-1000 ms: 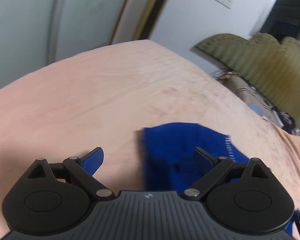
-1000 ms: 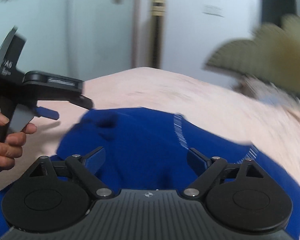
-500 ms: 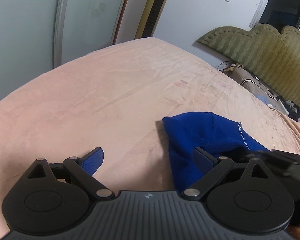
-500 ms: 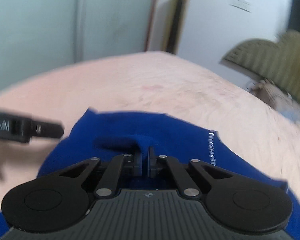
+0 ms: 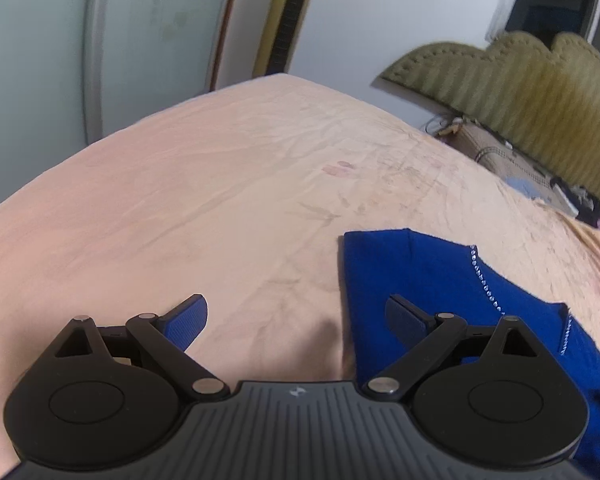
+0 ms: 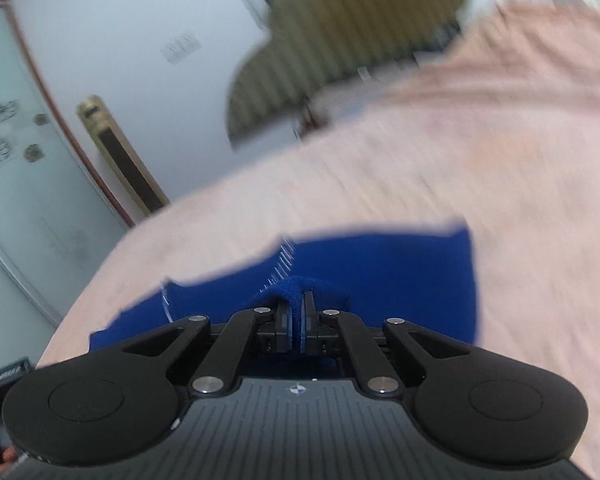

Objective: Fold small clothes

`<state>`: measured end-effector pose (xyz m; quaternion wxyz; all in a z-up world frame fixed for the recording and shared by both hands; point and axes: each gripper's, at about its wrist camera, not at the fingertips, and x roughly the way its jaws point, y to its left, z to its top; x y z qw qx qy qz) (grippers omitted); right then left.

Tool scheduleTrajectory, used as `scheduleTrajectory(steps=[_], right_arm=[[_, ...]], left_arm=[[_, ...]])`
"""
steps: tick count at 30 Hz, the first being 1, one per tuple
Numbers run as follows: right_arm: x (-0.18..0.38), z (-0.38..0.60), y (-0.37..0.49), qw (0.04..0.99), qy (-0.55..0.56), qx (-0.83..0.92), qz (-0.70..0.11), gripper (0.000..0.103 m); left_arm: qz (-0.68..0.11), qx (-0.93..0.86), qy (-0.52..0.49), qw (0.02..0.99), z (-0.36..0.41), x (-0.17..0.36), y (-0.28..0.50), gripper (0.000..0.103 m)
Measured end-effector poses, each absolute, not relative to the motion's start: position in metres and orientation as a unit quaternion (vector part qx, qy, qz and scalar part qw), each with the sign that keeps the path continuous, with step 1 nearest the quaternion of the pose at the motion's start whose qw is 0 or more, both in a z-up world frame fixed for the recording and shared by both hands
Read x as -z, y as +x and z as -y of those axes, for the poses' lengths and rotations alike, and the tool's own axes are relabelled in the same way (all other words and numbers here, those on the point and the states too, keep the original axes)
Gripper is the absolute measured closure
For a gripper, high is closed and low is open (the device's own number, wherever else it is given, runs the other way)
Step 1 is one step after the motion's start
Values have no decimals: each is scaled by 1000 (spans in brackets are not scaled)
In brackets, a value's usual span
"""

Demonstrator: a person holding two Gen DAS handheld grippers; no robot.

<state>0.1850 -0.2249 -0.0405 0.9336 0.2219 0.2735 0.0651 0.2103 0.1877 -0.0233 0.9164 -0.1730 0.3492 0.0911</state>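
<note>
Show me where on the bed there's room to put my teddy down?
The big bare patch is the pink blanket, running from the blue garment's left edge across to the wall side. The open left gripper hangs over its near part. It's busier on the right: the right gripper pinches the garment, and small clutter sits by the headboard.

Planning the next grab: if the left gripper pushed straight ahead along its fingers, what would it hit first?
Probably the bare pink bedsheet. The open left gripper points down at it, with the blue garment off to its right, under only the right finger. Depth is uncertain.
</note>
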Motion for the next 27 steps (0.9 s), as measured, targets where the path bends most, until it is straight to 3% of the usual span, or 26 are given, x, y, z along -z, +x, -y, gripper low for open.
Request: scheduleTrajectory(steps=[3, 5, 6, 7, 12, 15, 21, 27], right_arm=[[60, 241, 184, 912, 262, -73, -307, 82], [65, 246, 183, 907, 278, -77, -306, 64], [64, 247, 182, 909, 278, -76, -300, 50], [62, 246, 182, 915, 268, -70, -294, 44], [56, 244, 178, 931, 236, 21, -276, 30], [60, 251, 167, 920, 274, 48, -277, 29], [56, 246, 146, 929, 219, 68, -292, 23], [55, 279, 131, 905, 311, 145, -253, 21]], left_arm=[[-359, -79, -175, 913, -183, 25, 221, 6], [-361, -79, -165, 915, -178, 24, 222, 6], [-359, -81, -156, 917, -174, 22, 221, 6], [-358, -82, -147, 918, -171, 21, 219, 6], [-354, -72, -96, 927, -151, 15, 203, 6], [-358, -61, -69, 929, -140, 15, 197, 6], [-375, -33, -1, 926, -115, 24, 195, 6], [-387, -30, 18, 921, -109, 35, 191, 6]])
